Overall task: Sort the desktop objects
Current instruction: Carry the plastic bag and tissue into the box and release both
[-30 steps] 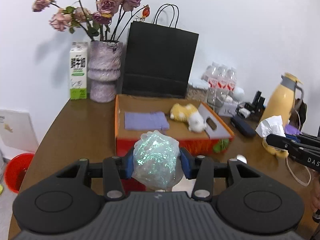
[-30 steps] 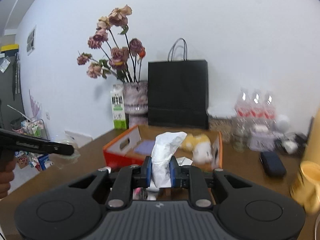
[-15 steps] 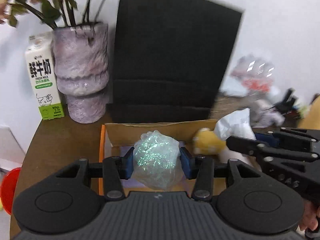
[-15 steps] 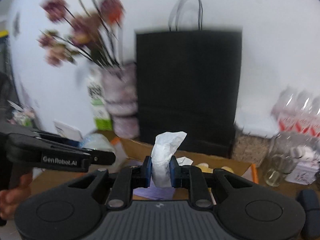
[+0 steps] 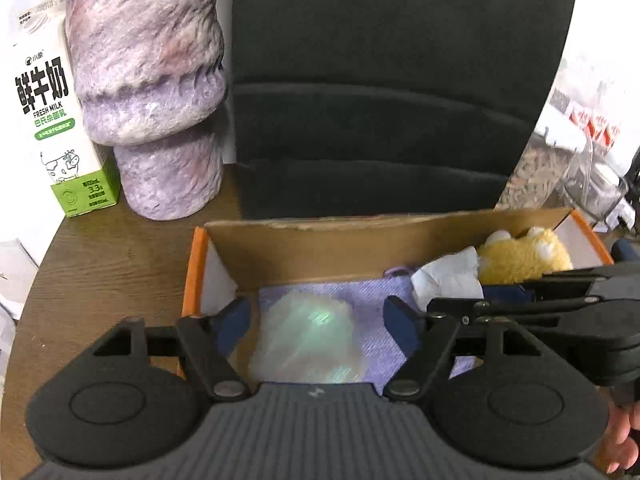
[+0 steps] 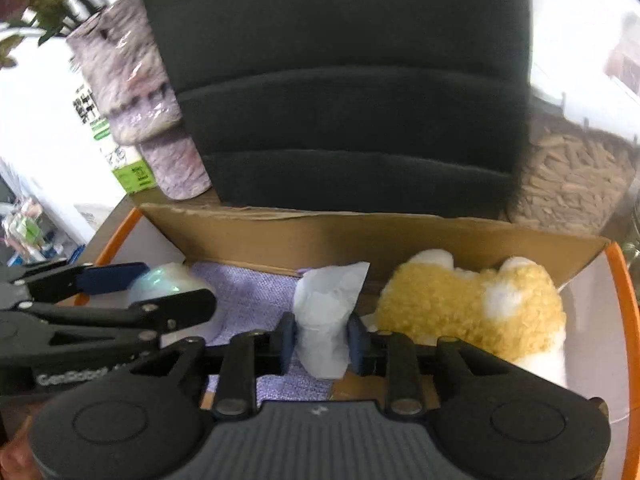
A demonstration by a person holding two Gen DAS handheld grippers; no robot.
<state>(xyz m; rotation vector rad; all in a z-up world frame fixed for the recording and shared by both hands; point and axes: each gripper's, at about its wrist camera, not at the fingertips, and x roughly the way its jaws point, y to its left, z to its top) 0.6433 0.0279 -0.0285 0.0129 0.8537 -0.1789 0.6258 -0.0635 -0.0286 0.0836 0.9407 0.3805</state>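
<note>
Two light, crushable loads over orange-rimmed cardboard box (image 5: 195, 264): iridescent crumpled plastic ball (image 5: 306, 340) at 9 o'clock, free between opening left gripper (image 5: 316, 320); white crumpled tissue (image 6: 326, 320) centred, pads of opening right gripper (image 6: 322, 344) apparently just clear. Grip gently mid-body.

Place: a home or office corner is suggested.
Evidence: vase (image 5: 148, 80), milk carton (image 5: 52, 120), paper bag (image 5: 384, 80) on wooden table (image 5: 104, 264).
</note>
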